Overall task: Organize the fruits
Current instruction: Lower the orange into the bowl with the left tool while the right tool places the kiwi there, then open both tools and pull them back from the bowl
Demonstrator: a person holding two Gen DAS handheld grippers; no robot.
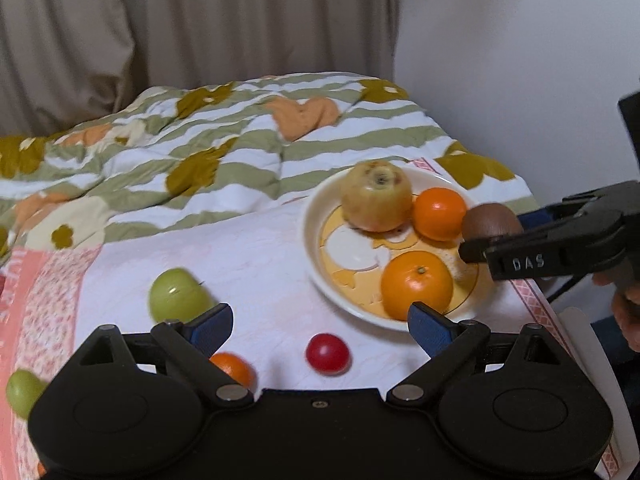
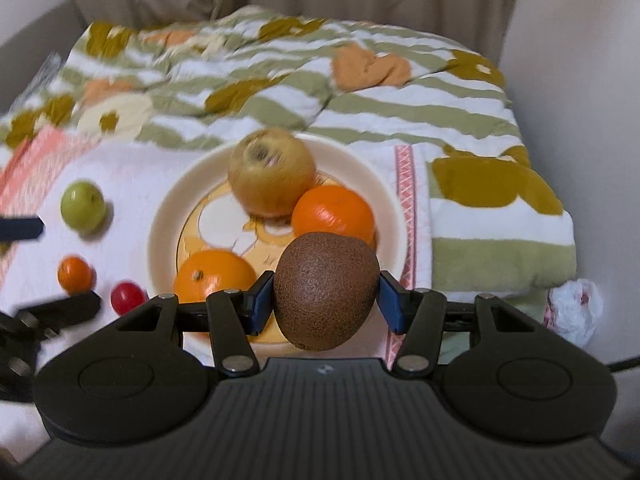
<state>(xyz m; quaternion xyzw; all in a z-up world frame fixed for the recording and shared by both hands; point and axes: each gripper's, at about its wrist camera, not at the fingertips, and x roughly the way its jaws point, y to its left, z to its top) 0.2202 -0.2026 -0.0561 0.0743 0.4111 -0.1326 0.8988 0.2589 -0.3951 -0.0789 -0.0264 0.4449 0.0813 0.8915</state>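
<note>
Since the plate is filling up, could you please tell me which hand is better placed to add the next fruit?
Probably the right: its gripper already holds the kiwi just over the plate. The left gripper has open, empty jaws above the loose red fruit.

Beige curtain (image 1: 160, 40) and pale wall (image 1: 520, 60) behind a quilt-covered bed (image 1: 240, 152)

You are working in soft, even indoor light with no hard shadows. A small glare spot sits on the green fruit (image 1: 178, 295) left of the plate (image 1: 316, 216), and another on the orange (image 2: 334, 212) on it. Motion blur smears the blanket (image 2: 280, 92) behind the plate. Both views bend and darken at the corners.
</note>
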